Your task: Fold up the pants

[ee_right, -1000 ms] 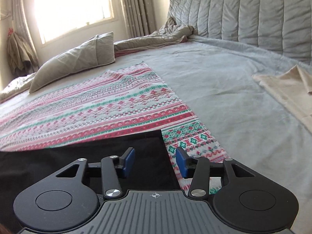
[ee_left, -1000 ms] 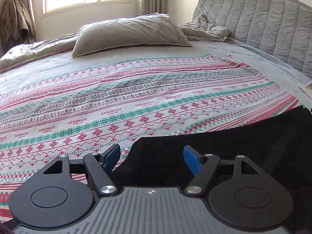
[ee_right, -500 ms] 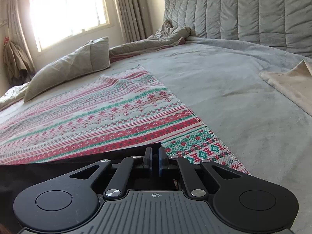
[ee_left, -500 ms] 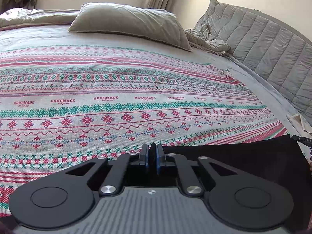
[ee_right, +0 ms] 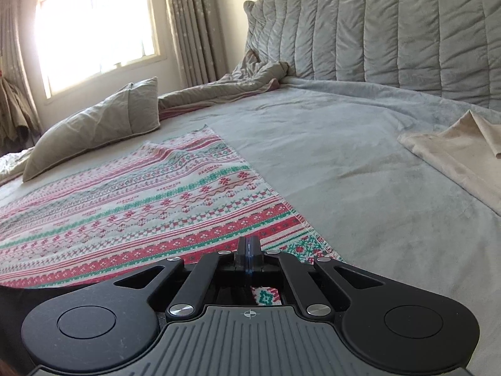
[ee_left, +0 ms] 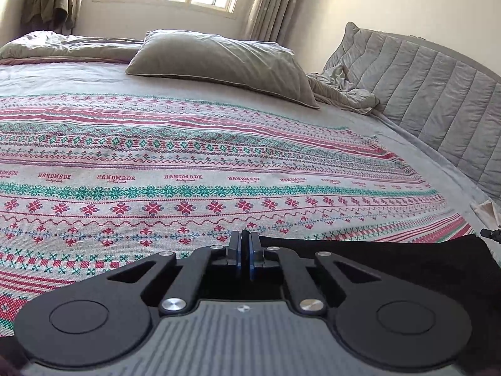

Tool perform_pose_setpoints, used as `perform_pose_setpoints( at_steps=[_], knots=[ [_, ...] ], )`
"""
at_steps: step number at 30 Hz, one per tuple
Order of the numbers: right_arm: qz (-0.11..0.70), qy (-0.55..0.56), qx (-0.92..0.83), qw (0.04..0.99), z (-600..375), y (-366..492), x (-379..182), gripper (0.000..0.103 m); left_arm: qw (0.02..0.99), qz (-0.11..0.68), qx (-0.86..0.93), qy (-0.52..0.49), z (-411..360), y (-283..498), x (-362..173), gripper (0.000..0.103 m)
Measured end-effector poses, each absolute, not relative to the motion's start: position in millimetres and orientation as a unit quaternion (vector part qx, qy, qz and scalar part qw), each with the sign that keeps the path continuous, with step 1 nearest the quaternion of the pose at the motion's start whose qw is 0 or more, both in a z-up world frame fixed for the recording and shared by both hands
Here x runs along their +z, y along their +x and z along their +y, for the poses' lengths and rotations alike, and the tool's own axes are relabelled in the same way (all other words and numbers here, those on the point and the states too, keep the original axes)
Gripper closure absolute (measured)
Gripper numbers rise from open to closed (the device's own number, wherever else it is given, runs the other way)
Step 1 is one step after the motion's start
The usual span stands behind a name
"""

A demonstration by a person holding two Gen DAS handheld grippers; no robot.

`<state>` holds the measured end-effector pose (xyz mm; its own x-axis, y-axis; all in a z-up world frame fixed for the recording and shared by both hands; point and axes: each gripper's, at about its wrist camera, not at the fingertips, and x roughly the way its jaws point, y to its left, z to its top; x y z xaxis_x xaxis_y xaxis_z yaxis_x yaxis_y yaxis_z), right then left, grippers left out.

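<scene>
The black pants [ee_left: 407, 269] hang as a dark sheet to the right of my left gripper [ee_left: 245, 244], which is shut on their edge and holds it above the patterned blanket [ee_left: 188, 169]. In the right wrist view the pants [ee_right: 18, 297] show only as a dark strip at the lower left, mostly hidden behind the gripper body. My right gripper [ee_right: 248, 247] is shut on the pants' other edge, above the blanket's [ee_right: 156, 213] fringed right border.
A grey pillow [ee_left: 219, 62] and rumpled duvet [ee_left: 341, 91] lie at the far side of the bed. The quilted headboard [ee_right: 391, 31] stands on the right. A beige cloth [ee_right: 457, 153] lies on the grey sheet [ee_right: 360, 172] at the right.
Both grippers closed on the pants' edge, then lifted it; the views tilted up and more of the blanket shows in front of the fingers.
</scene>
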<state>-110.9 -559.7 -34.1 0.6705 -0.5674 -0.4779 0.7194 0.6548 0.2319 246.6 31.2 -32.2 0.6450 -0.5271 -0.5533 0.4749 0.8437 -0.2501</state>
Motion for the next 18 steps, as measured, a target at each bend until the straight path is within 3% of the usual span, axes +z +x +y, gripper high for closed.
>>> perform_pose_setpoints(
  at_steps=[3, 10, 18],
  knots=[
    [0.193, 0.244, -0.329, 0.892, -565.2, -114.4, -36.7, 0.095, 0.904, 0.324, -0.276, -0.045, 32.2, 248.3, -33.9, 0.088],
    [0.202, 0.270, -0.296, 0.894, -566.7, -111.6, -39.7, 0.093, 0.903, 0.332, -0.271, -0.041, 29.9, 249.8, -35.2, 0.087],
    [0.197, 0.286, -0.285, 0.894, -569.0, -112.1, -39.0, 0.080, 0.901, 0.337, -0.270, -0.038, 28.8, 251.6, -37.7, 0.086]
  ],
)
